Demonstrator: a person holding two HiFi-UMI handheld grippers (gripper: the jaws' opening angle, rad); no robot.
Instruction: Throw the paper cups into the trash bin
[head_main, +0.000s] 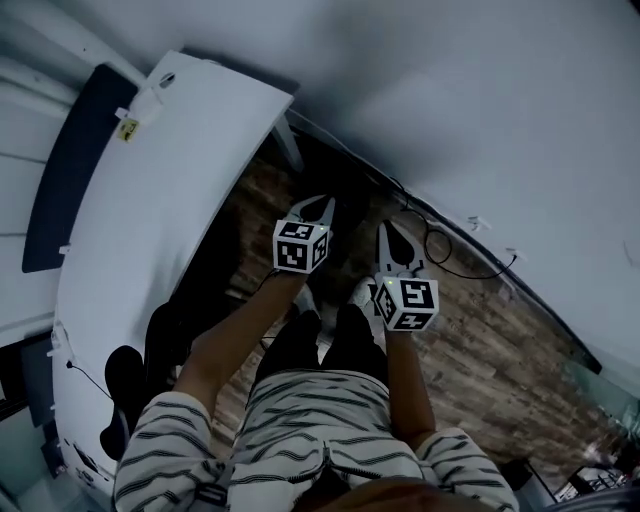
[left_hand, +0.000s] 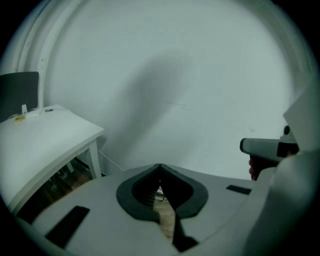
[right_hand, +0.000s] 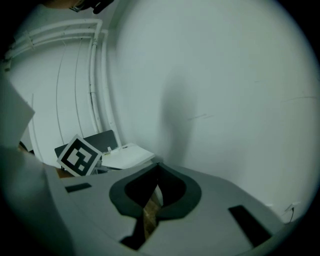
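Head view, hand-held grippers: the left hand-held gripper (head_main: 326, 203) and right hand-held gripper (head_main: 388, 228) are held side by side in front of the person, over the wooden floor (head_main: 480, 340), both pointing toward the wall (head_main: 450, 100).
Head view, table: a white table (head_main: 150, 200) runs along the left; its far right corner lies near the left hand-held gripper.
Head view, paper cups and trash bin: neither shows, not on the table top and not on the floor (a dark cable (head_main: 440, 255) along the wall is all that lies there).
Left gripper view, jaws: the left hand-held gripper (left_hand: 160, 166) has its tips pressed together with nothing between them; the table (left_hand: 45, 130) corner sits at left.
Right gripper view, jaws: the right hand-held gripper (right_hand: 159, 165) also has its tips meeting and is empty; the other gripper's marker cube (right_hand: 79, 156) and the table (right_hand: 127, 155) lie to the left.
Paper cups, handling: probably very light, thin-walled and easy to crush or tip.
Paper cups, where to hold: likely across the wall just under the rolled rim, its stiffest part, with a gentle squeeze.
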